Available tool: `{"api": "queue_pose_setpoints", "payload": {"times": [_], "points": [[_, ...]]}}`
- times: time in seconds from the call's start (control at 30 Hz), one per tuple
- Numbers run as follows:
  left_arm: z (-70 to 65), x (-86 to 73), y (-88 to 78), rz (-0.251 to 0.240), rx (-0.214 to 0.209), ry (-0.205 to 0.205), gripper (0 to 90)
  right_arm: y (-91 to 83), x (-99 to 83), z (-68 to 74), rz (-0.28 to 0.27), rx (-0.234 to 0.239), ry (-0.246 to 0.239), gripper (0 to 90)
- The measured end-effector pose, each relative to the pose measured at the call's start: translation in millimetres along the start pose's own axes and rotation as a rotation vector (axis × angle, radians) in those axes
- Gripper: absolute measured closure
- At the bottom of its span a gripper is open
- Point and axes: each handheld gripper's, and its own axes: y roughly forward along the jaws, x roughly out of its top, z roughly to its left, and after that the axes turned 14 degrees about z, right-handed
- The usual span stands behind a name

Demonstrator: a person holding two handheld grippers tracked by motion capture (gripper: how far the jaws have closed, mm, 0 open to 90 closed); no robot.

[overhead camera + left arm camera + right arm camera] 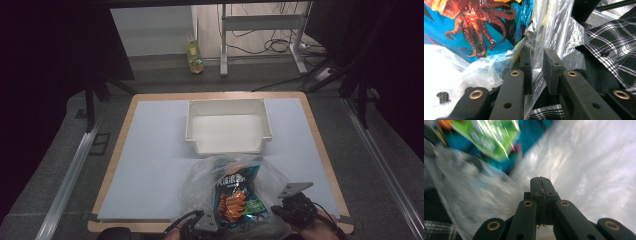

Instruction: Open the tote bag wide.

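A clear plastic bag (pixel 200 180) stands at the table's near edge with a blue snack packet (pixel 234 196) inside it. The packet's orange octopus print (pixel 476 27) fills the top left of the left gripper view. My left gripper (pixel 537 57) is at the bag's near left corner, and a crumpled fold of the bag's film runs between its pads, which grip it. My right gripper (pixel 540 182) is at the bag's near right side, jaws shut tight together against the film. Whether any film is pinched between them I cannot tell. That view is blurred.
An empty white bin (pixel 227 146) sits beyond the bag in the middle of the pale blue mat (pixel 150 150). A person's plaid shirt (pixel 614 45) is close behind the left gripper. A bottle (pixel 194 57) and desk legs stand on the floor past the table.
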Motion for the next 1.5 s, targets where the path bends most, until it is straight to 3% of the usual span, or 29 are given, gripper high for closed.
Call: {"api": "queue_pose_setpoints", "payload": {"times": [0.13, 0.23, 0.3, 0.37, 0.43, 0.5, 0.57, 0.63, 0.73, 0.83, 0.93, 1.17, 1.33, 1.43, 1.5], "points": [[2.9, -7.8, -8.2, -0.011, 0.001, -0.038, 77.8, 11.4, -13.7, -1.8, 0.016, 0.041, 0.023, 89.4], [3.7, -11.7, -19.8, -0.039, -0.016, -0.056, 78.1, 8.6, -17.1, 0.0, 0.016, 0.029, 0.022, 89.3], [0.9, -10.1, -33.3, -0.087, -0.013, -0.053, 78.1, 1.9, -15.6, 3.3, -0.021, 0.04, 0.01, 89.3], [-1.7, -5.7, -49.4, -0.142, -0.004, -0.037, 77.8, -5.7, -12.9, 6.9, -0.079, 0.082, 0.01, 89.3], [-3.0, 1.5, -62.4, -0.196, 0.022, -0.033, 76.7, -10.0, -9.8, 11.7, -0.101, 0.096, -0.004, 89.2], [-0.4, 10.4, -68.2, -0.216, 0.08, -0.038, 75.5, -9.8, -8.3, 15.4, -0.094, 0.106, -0.022, 89.2], [6.9, 17.7, -63.1, -0.186, 0.113, -0.047, 75.6, -6.4, -9.7, 17.2, -0.077, 0.121, -0.033, 89.2], [13.7, 18.2, -49.8, -0.109, 0.13, -0.067, 76.7, -1.3, -12.6, 17.6, -0.057, 0.125, -0.036, 89.2], [15.8, 5.4, -34.5, -0.006, 0.101, -0.079, 79.6, 8.1, -15.5, 17.8, -0.016, 0.119, -0.044, 89.2], [14.2, -7.7, -28.3, 0.052, 0.077, -0.082, 81.3, 15.6, -15.6, 19.2, 0.011, 0.123, -0.05, 89.2], [14.8, -17.1, -21.9, 0.112, 0.088, -0.075, 83.0, 20.7, -14.5, 22.6, 0.035, 0.105, -0.063, 89.3], [20.6, -25.9, -16.1, 0.138, 0.096, -0.117, 83.8, 22.4, -15.1, 19.1, 0.073, 0.081, -0.039, 89.3], [20.2, -25.2, -13.2, 0.145, 0.105, -0.105, 83.8, 19.9, -17.8, 9.7, 0.086, 0.015, -0.008, 89.4], [18.4, -24.6, -12.9, 0.151, 0.116, -0.092, 83.4, 17.5, -19.0, 8.8, 0.077, 0.027, -0.012, 89.3], [17.5, -23.1, -12.4, 0.172, 0.122, -0.068, 82.9, 13.4, -18.8, 16.1, 0.06, 0.108, -0.036, 89.3]]}}
